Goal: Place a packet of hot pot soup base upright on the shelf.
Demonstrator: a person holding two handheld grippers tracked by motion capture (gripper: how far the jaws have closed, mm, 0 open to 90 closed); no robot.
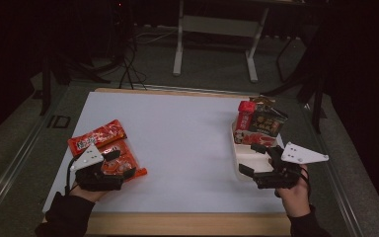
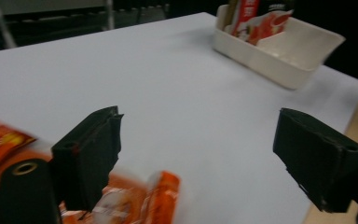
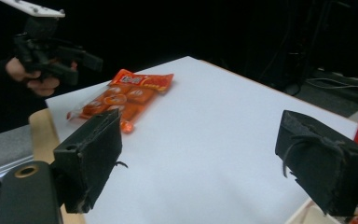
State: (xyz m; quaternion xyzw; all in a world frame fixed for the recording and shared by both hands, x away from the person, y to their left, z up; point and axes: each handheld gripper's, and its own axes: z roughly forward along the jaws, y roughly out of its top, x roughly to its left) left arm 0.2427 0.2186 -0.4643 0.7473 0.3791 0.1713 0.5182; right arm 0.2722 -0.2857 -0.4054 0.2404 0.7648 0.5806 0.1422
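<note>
orange snack packs lie at lower left under the wide-open, empty left tongs; right tongs gape empty over the white bin.

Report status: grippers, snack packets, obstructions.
Left gripper open over orange snack packets. Right gripper open above white bin. Nothing between them.

1. right gripper, jaws wide apart, nothing between them, over the white table.
2. orange snack packets lie at the far side.
3. left gripper hangs above them.
</note>
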